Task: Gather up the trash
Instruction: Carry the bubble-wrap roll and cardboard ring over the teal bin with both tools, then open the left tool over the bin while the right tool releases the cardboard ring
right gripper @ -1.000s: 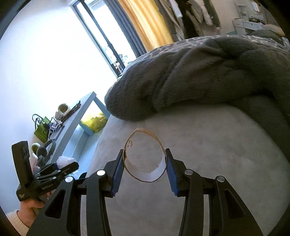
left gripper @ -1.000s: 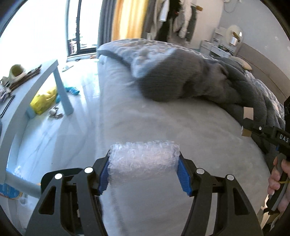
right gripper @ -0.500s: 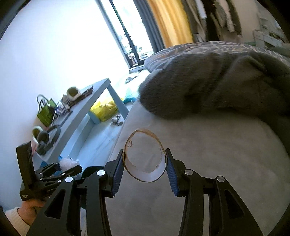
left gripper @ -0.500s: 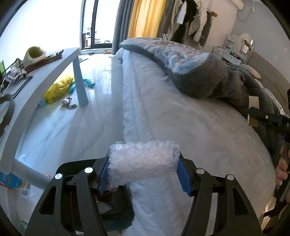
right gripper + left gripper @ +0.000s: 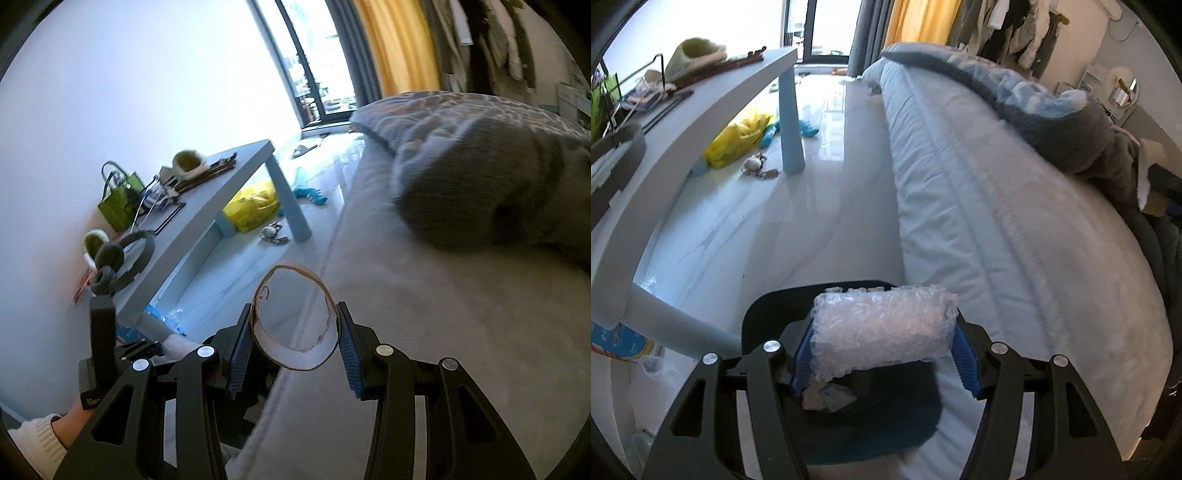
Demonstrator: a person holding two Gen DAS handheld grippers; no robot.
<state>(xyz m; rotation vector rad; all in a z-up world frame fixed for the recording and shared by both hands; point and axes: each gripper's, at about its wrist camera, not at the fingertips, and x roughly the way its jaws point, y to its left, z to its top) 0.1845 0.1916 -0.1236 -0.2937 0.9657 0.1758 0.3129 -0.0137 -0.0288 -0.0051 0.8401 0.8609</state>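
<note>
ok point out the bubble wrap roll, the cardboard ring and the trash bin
bubble wrap roll [image 5: 882,326], left wrist view, middle of its front face
cardboard ring [image 5: 295,356], right wrist view, white inner wall at bottom
trash bin [image 5: 849,287], left wrist view, far rim

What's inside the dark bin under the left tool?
The bin holds crumpled white paper scraps. The bubble wrap roll held in the left tool covers the rest of its inside.

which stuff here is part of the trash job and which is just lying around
Job: bubble wrap roll in left gripper; cardboard tape ring in right gripper; dark trash bin.

Lying about: headphones, green bag, yellow bag, grey blanket.
</note>
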